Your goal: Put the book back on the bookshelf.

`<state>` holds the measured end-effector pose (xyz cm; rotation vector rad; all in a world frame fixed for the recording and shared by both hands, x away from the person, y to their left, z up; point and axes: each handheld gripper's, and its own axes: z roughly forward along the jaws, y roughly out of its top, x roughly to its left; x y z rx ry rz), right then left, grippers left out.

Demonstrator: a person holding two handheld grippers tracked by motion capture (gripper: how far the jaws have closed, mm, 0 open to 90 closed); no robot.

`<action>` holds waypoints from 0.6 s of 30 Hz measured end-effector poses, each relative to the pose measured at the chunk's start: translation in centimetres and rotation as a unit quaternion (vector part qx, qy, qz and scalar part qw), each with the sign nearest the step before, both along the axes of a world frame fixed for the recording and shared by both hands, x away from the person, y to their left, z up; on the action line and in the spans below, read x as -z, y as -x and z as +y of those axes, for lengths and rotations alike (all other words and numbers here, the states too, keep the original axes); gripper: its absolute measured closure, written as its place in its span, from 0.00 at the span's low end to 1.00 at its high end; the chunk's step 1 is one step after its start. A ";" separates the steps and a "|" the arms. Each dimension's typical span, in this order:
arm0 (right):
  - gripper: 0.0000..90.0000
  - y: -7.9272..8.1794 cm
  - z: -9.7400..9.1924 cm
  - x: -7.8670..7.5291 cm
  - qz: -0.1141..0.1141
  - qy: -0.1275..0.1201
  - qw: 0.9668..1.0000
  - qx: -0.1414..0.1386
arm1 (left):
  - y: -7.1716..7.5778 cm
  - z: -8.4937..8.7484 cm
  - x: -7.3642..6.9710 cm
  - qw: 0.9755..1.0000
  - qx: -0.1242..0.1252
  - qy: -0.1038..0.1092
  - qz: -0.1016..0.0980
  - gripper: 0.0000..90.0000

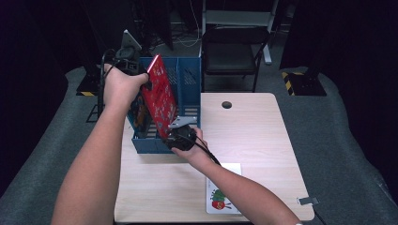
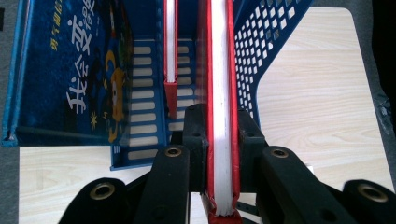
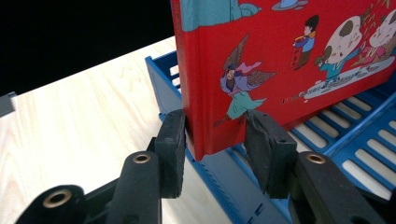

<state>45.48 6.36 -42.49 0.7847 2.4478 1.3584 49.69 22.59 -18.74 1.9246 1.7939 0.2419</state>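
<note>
Red book [image 1: 158,96]: tilted over the blue file rack [image 1: 190,77] at the desk's [image 1: 244,140] far left corner; left gripper [image 1: 149,82] clamped across its top edge, right gripper [image 1: 176,127] at its lower corner. Left gripper view: pads [image 2: 196,135] tight on both covers, white page block between; blue book [image 2: 70,74] and second red book [image 2: 170,46] already filed. Right gripper view: jaws straddling the spine corner [image 3: 212,126], left pad touching, right pad's contact unclear; caterpillar book [image 1: 223,194] at the near edge.

The book [image 1: 159,96] stands tilted in the rack [image 1: 190,77] at the table's [image 1: 253,140] left.
</note>
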 end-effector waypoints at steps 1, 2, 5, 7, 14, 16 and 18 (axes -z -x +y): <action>0.65 -0.1 0.0 -0.1 -0.001 0.003 1.000 -0.002 | 0.0 0.0 -0.1 1.000 0.001 0.000 -0.001 0.88; 0.66 -0.3 0.0 -0.2 -0.010 0.005 1.000 0.000 | -0.1 0.1 -0.1 1.000 -0.001 0.001 -0.001 0.88; 0.66 -0.5 0.2 -0.3 -0.009 0.006 1.000 0.003 | -0.2 0.1 -0.2 1.000 0.002 -0.001 -0.001 0.88; 0.66 -0.7 0.3 -0.3 -0.009 0.007 1.000 0.006 | -0.4 0.1 -0.1 1.000 0.003 -0.002 -0.001 0.88; 0.68 -1.2 0.1 -0.1 -0.005 0.017 1.000 0.010 | -0.8 -0.1 0.2 1.000 0.004 0.000 0.000 0.88; 0.68 -1.4 0.0 0.0 -0.008 0.018 1.000 0.012 | -0.9 -0.3 0.2 1.000 0.003 0.000 -0.002 0.88; 0.68 -1.5 -0.1 0.0 -0.010 0.020 1.000 0.018 | -1.0 -0.5 0.3 1.000 0.005 -0.001 0.000 0.88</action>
